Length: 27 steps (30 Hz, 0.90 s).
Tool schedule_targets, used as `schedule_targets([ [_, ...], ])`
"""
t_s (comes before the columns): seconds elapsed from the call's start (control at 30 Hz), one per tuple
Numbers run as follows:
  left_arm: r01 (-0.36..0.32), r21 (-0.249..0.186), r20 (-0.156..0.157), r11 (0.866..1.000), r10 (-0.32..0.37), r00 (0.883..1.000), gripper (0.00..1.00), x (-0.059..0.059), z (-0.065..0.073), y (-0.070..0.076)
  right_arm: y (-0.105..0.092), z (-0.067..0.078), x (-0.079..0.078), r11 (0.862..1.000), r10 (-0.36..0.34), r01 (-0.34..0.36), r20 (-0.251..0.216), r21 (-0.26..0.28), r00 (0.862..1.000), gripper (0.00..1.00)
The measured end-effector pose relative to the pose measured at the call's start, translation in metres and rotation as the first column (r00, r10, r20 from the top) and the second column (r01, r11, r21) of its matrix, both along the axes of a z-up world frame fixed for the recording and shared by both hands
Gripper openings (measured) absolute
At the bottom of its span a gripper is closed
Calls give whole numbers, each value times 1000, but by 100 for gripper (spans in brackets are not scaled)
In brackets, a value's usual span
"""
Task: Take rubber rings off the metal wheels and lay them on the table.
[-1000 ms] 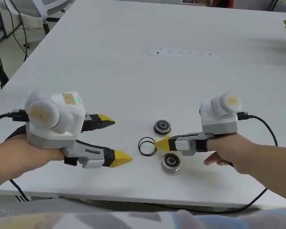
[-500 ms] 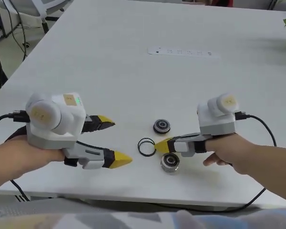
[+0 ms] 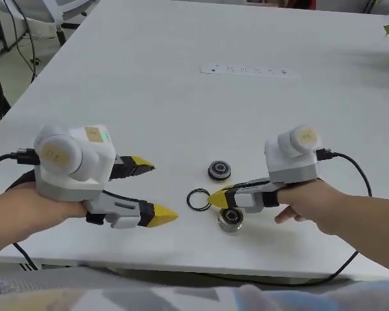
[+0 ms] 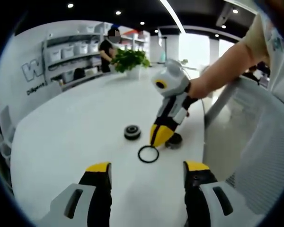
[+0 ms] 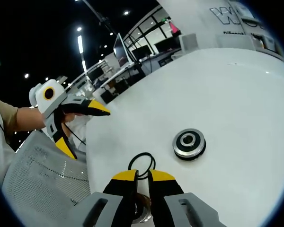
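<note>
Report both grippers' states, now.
Left gripper: open, empty.
Right gripper: shut, gripping nothing; thin black rubber ring lies flat at its tip.

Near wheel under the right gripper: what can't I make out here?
- Near wheel: the right gripper covers its top in the head view, and its fingers hide most of it in the right gripper view; ring on it or not, unclear.
- Loose rubber ring: gripper tip overlaps its edge; contact unclear.
- Far wheel: too small in head view to tell ring from rim.

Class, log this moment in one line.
left gripper: open | right gripper: shut, tips by ring | ring: flat on table | far wheel: untouched | near wheel: under right gripper
</note>
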State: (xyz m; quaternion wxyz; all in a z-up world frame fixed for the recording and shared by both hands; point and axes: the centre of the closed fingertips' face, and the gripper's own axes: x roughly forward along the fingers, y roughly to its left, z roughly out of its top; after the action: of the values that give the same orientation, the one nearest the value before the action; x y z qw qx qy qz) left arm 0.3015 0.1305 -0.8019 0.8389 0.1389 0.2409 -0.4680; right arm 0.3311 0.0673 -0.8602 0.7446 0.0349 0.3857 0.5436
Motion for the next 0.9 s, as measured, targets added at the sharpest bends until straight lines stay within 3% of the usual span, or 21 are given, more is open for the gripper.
schedule_targets([
  [0.43, 1, -1, 3, 1000, -1, 1000, 62, 2, 1, -1, -10, 12, 6, 999, -32, 32, 31, 17, 999, 13],
  [0.9, 1, -11, 12, 1000, -1, 1000, 62, 16, 7, -8, -27, 27, 16, 997, -71, 68, 80, 38, 994, 18],
])
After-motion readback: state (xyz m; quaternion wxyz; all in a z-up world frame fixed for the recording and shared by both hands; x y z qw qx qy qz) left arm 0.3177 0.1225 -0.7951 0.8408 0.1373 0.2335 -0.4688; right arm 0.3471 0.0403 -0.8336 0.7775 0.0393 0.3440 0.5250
